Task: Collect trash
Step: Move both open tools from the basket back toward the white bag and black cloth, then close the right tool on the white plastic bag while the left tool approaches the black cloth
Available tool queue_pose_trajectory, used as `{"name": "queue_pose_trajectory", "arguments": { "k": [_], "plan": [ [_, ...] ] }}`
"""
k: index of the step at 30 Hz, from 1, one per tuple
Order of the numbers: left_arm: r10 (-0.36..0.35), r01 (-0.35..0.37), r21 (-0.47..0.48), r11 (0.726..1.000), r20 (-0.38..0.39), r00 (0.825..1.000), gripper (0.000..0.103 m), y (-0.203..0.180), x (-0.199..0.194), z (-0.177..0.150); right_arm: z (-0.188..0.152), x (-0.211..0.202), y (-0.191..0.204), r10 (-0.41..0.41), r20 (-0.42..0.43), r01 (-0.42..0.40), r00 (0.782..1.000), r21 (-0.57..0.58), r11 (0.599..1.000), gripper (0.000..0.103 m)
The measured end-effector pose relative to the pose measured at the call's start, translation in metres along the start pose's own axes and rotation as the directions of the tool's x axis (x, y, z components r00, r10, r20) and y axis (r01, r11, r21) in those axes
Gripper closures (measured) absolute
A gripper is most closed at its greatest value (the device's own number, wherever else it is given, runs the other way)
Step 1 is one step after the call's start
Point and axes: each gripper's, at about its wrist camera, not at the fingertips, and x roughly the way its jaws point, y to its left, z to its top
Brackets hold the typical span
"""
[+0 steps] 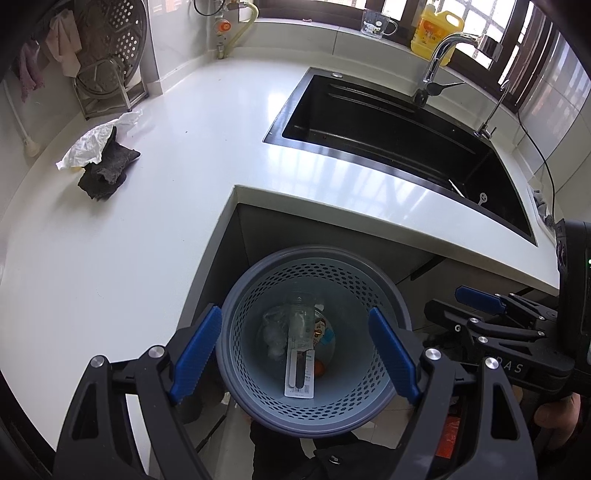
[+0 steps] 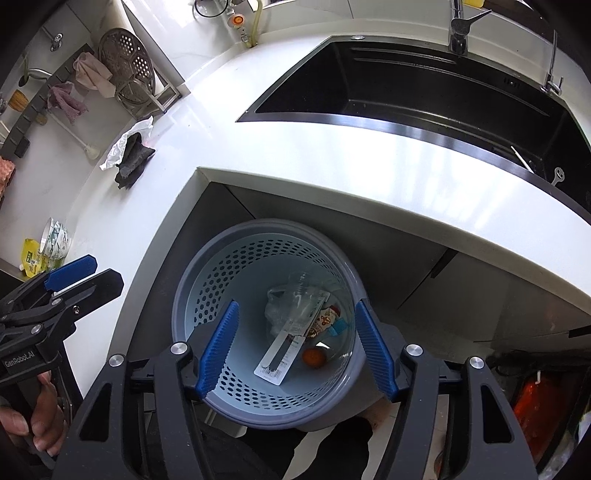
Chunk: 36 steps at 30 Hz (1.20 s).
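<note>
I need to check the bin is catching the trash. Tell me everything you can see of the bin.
The bin is round, plastic-looking, with a dark grey rim and pale blue perforated walls. It stands upright on the floor, tucked in the inner corner below the counter. Inside lie a clear bottle, a white card, a colourful wrapper and something orange. Both grippers are open above it, neither touching.

A home kitchen: white countertop (image 1: 155,221) with a black inset sink (image 1: 399,147), chrome faucet (image 1: 443,51), yellow detergent jug (image 1: 437,31), and perforated steamer tray (image 2: 125,59).
</note>
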Motion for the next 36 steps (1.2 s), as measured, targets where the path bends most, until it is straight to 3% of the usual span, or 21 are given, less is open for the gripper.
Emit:
{"name": "queue_pose_trajectory", "arguments": {
  "k": [6, 13, 23, 30, 36],
  "plan": [
    [0.013, -0.012, -0.033, 0.999, 0.013, 1.000, 0.022, 0.016, -0.002, 0.004, 0.008, 0.014, 0.007, -0.003, -0.038, 0.003, 0.999, -0.014, 1.000, 0.039],
    [0.042, -0.037, -0.087, 0.996, 0.064, 0.997, 0.022, 0.053, -0.019, 0.011, 0.027, 0.018, 0.042, -0.012, -0.020, 0.010, 1.000, -0.082, 0.997, 0.039],
    [0.167, -0.132, -0.222, 0.966, 0.145, 0.975, 0.020, 0.153, -0.058, 0.021, 0.062, 0.032, 0.112, 0.037, 0.015, -0.034, 0.999, -0.165, 0.986, 0.039],
    [0.244, -0.197, -0.289, 0.937, 0.137, 0.960, 0.019, 0.227, -0.066, 0.017, 0.090, 0.060, 0.170, 0.064, 0.003, -0.061, 0.998, -0.215, 0.975, 0.039],
    [0.256, -0.209, -0.305, 0.929, 0.122, 0.959, 0.018, 0.277, -0.059, 0.021, 0.117, 0.088, 0.207, 0.060, -0.011, -0.061, 0.998, -0.220, 0.974, 0.039]
  ]
}}
